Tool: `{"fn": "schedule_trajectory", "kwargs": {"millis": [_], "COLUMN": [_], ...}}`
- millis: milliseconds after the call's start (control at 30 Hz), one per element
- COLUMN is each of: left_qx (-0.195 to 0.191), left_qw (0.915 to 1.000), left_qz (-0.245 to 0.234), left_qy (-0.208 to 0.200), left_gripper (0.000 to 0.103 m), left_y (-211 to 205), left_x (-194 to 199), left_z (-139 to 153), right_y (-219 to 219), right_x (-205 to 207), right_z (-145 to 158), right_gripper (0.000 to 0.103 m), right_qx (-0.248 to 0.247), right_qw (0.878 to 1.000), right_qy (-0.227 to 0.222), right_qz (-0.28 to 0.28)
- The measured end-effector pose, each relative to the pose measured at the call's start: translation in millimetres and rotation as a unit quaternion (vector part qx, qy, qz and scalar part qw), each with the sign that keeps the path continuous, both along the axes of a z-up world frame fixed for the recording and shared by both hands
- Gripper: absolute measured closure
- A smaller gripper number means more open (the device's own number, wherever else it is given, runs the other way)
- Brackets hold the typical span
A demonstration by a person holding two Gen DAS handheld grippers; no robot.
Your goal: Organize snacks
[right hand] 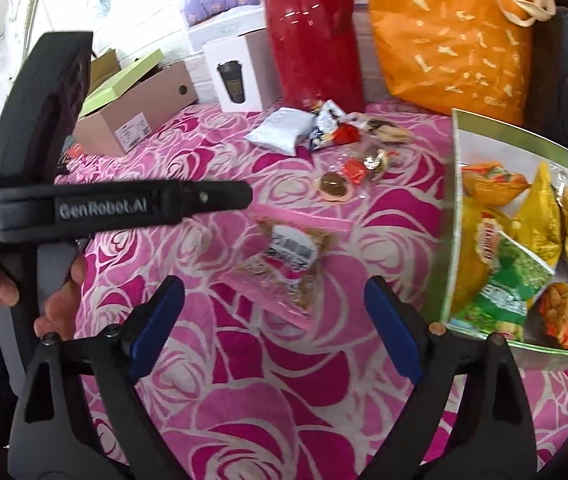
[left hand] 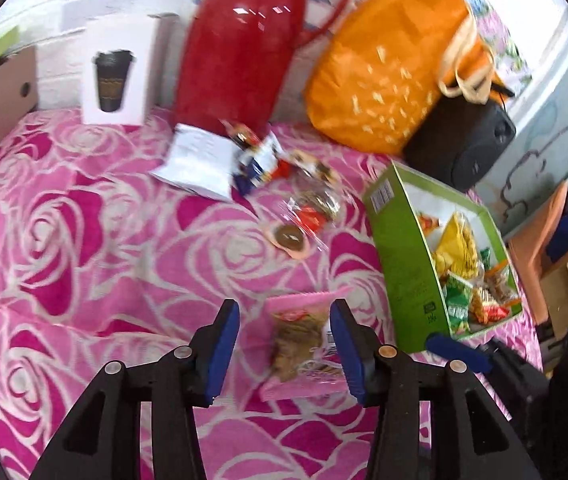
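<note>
On the pink rose-patterned bedspread [left hand: 84, 240], the left gripper [left hand: 285, 344] is hanging with jaws apart around the pink snack packet [left hand: 303, 344], a light, crinkly, crushable thing best pinched at its flat edges, while the right gripper [right hand: 276, 328] is idling agape just behind it.

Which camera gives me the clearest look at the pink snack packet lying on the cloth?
The right wrist view: the pink snack packet lies whole and unobstructed. In the left wrist view it sits between the open left gripper's fingers, blurred and partly hidden.
</note>
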State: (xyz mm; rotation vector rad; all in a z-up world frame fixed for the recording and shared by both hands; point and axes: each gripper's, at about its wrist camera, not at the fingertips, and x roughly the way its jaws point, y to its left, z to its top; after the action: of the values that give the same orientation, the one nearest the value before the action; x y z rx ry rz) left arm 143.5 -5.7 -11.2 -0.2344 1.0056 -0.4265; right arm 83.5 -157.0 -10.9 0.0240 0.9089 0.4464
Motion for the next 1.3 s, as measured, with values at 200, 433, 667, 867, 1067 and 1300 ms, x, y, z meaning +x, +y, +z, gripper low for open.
{"fn": "schedule_trajectory", "kwargs": {"millis": [200,433,667,867,1067,1300], "left_qx": [0.001,0.007,0.028,0.048,0.072,0.071], "left_qw": [0.9998,0.9999,0.9984,0.9907,0.9892,0.987], "left_qz": [0.02,0.009,-0.044,-0.125,-0.128,-0.144], "left_qy": [-0.004,0.004,-0.02,-0.027,-0.008,-0.003], "left_gripper": [0.053,0.053,0.053,0.049,0.045,0.076], "left_y": [17.6,10.2,-18.3,-72.8,-110.0,-108.1], "left_x": [10.3,29.5,58.0,85.6,118.2,124.8], "left_z": [1.8,-7.4,-4.6,-13.7,-41.0,-46.3], "right_y": [21.6,21.5,7.7,-3.5,-7.1,-1.6], "right_x": [10.9,36.9,23.3,1.1,-0.7,4.9], "right_z": [-17.0,-49.9,-34.3,-39.3,-44.9,-43.0], "right_gripper": [0.016,0.075,0.081,0.082,0.081,0.042], "right_qx": [0.007,0.012,0.011,0.012,0.015,0.02], "right_qw": [0.999,0.996,0.998,0.997,0.997,0.997], "right_qy": [0.029,0.081,0.055,0.072,0.079,0.074], "right_qz": [0.014,-0.028,-0.007,0.002,0.006,-0.009]}}
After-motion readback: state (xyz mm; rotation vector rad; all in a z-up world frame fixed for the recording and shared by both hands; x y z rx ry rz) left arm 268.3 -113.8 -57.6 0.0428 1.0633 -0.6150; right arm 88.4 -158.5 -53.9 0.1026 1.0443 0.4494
